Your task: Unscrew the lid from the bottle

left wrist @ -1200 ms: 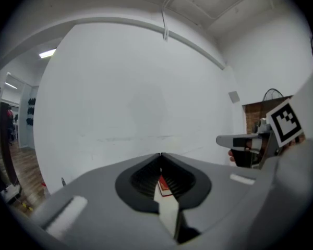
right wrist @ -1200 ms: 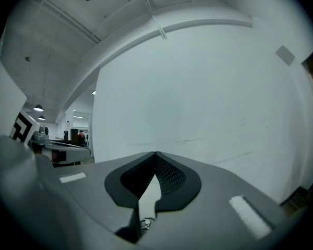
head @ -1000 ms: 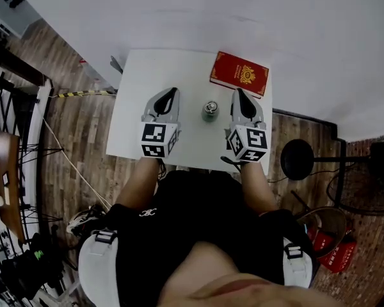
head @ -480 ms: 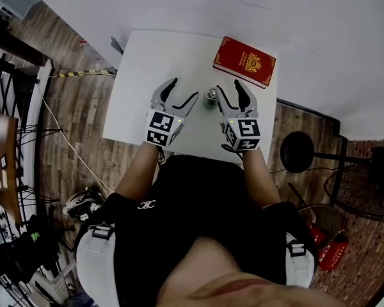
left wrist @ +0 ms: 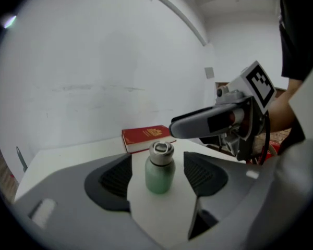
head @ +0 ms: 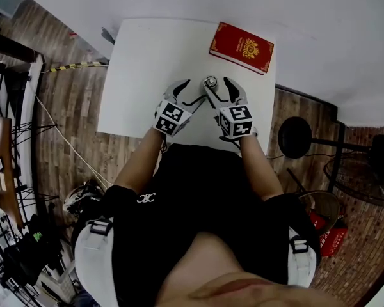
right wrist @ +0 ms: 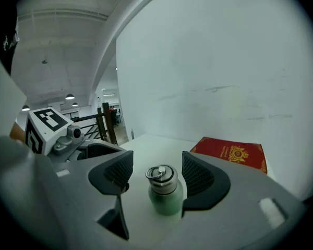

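Bottle (left wrist: 160, 172), lid (left wrist: 161, 152) on, between left gripper (head: 193, 89), right gripper (head: 218, 86); both jaws apart; contact unclear.

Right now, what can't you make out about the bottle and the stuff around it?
- Bottle, head view: too small; mostly its top shows, the body tucked beneath.
- Lid threads: covered by the lid itself in both gripper views, so how tight it sits is unknown.
- Red book, right gripper view: near edge behind the right gripper; cover print too small to read.
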`<action>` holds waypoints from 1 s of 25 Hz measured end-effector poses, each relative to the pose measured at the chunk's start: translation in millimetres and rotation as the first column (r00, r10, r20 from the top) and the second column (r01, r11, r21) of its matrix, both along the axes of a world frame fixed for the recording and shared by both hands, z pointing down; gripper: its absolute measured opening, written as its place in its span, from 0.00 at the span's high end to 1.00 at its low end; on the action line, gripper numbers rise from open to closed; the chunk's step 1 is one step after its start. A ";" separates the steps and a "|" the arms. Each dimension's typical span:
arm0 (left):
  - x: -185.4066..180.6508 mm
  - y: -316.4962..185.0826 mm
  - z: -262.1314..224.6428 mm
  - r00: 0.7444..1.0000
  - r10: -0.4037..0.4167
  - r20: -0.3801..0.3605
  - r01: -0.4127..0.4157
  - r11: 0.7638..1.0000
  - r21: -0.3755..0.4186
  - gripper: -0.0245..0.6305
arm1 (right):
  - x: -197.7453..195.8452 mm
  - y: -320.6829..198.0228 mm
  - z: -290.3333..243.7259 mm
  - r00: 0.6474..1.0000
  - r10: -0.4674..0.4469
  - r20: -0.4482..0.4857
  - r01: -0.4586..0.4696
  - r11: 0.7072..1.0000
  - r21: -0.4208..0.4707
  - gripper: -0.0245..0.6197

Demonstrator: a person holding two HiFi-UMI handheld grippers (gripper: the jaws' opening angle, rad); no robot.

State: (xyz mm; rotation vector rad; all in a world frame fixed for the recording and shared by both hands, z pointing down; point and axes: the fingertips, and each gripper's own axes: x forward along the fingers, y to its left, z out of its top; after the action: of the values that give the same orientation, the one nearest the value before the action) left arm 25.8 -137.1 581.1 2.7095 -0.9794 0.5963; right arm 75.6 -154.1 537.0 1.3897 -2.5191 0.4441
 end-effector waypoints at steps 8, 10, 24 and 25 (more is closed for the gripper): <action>19.6 -8.9 47.1 0.994 0.104 0.043 -0.102 0.993 -0.051 0.42 | -11.5 -13.5 38.6 0.993 -0.005 -0.119 -0.004 0.997 -0.077 0.55; 25.8 -12.9 53.0 0.992 0.121 0.037 -0.118 0.991 -0.061 0.41 | -13.0 -14.9 44.8 0.990 -0.009 -0.141 -0.005 0.996 -0.093 0.55; 43.0 -23.9 64.6 0.968 0.245 0.059 -0.246 0.969 0.008 0.44 | -18.7 -15.5 58.7 0.909 -0.338 -0.244 0.302 0.937 -0.173 0.56; 43.0 -23.5 64.8 0.966 0.251 0.057 -0.252 0.968 0.010 0.44 | -19.2 -14.0 59.4 0.876 -0.403 -0.264 0.362 0.912 -0.191 0.56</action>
State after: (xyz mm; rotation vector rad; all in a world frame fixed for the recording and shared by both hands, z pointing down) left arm 68.8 -160.6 645.9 2.8693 -0.6574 0.7140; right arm 56.4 -168.1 596.4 0.8030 -2.3779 0.2932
